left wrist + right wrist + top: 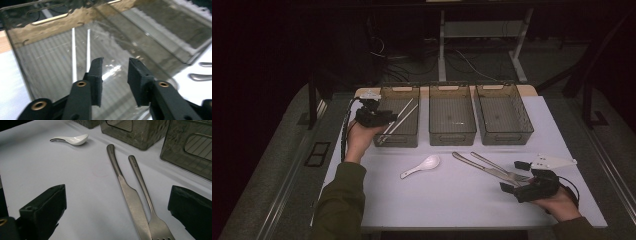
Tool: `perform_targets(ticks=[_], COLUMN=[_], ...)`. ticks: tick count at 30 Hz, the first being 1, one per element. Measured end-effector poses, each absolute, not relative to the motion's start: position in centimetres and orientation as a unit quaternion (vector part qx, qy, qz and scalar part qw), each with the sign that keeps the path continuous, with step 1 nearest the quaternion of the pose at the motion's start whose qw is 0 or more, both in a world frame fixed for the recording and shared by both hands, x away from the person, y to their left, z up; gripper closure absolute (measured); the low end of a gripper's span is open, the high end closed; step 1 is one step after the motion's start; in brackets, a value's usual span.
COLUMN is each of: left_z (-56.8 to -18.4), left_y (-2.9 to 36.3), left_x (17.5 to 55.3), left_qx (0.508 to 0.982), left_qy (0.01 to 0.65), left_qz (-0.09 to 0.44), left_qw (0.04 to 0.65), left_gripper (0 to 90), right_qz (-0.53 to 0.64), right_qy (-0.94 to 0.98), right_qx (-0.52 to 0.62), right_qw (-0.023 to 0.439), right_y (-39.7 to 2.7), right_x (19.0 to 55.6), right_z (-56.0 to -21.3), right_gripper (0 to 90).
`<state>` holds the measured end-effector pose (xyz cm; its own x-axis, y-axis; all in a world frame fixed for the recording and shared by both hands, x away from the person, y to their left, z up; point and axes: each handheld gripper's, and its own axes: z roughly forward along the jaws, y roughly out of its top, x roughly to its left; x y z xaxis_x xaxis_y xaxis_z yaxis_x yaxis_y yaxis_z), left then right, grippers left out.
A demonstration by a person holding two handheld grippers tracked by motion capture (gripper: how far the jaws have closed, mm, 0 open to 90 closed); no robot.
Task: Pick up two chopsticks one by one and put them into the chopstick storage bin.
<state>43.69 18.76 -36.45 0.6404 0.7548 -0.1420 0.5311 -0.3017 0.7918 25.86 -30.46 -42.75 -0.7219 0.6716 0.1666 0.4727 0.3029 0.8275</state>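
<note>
Over the near left corner of the left bin, left gripper held above the two chopsticks, fingers parted with nothing between them. Chopsticks lying side by side on the floor of that bin, running from its near end toward its far right corner. At the near right of the counter, right gripper with fingers spread wide and empty, pointing toward the knife and fork, which lie close together just ahead of it. White spoon near the middle of the counter, left of the knife. Middle bin and right bin standing along the far edge.
</note>
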Motion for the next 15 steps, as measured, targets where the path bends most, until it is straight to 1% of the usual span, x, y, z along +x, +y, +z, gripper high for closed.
perform_targets(ticks=[3, 6, 10, 15], left_z=[-36.2, -36.0, -36.1, -36.4], left_y=[18.5, 18.2, 17.6, 16.7], left_x=[42.7, 41.7, 40.3, 38.6], left_qx=[0.795, 0.797, 0.801, 0.816], left_qy=[0.394, 0.377, 0.358, 0.334], left_qz=[0.121, 0.113, 0.104, 0.099], left_qw=[0.444, 0.459, 0.470, 0.461], left_gripper=[56.6, 52.7, 49.6, 45.5], right_qz=[0.470, 0.470, 0.470, 0.470], right_qy=[0.800, 0.800, 0.800, 0.801], right_qx=[0.357, 0.357, 0.357, 0.356], right_qw=[0.106, 0.106, 0.107, 0.106], right_y=[-30.5, -30.4, -30.4, -30.4], right_x=[25.9, 25.9, 25.9, 25.9], right_z=[-42.8, -42.8, -42.8, -42.8], right_gripper=[1.9, 1.9, 1.9, 1.9])
